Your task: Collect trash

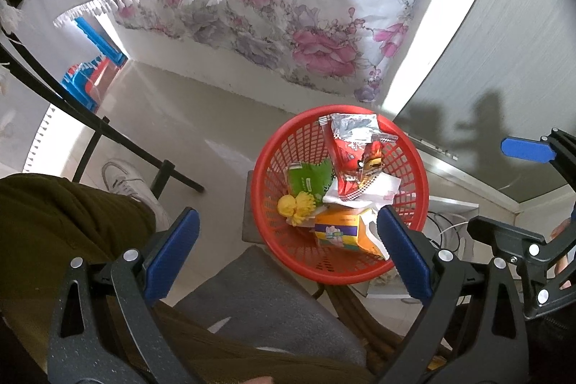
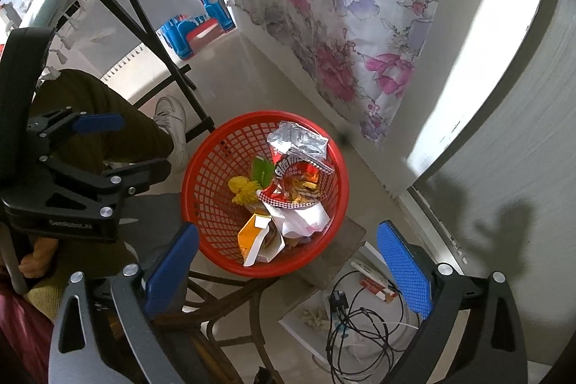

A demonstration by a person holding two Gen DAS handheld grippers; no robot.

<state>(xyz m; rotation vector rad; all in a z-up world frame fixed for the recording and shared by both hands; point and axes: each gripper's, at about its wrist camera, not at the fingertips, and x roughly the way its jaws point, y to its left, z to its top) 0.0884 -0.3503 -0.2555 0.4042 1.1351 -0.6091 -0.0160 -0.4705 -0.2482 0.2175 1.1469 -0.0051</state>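
Both tongs, left [image 1: 288, 254] and right [image 2: 288, 261], hang wide and empty above a red basket [image 2: 212, 146]. Wrappers [image 2: 298, 179] and a carton [image 2: 257, 240] lie inside; this drop looks finished. Next likely means finding more trash.

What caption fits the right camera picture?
Open right gripper above red basket filled with snack wrappers.

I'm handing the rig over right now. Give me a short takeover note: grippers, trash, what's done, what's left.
Left gripper: open, empty, above the red basket.
Right gripper: open, empty, also above the basket.
In the basket: red snack bag, orange box, white wrapper, green packet, yellow item.
Done: these pieces are binned.
Left: no loose trash is visible here; check the surroundings out of view.
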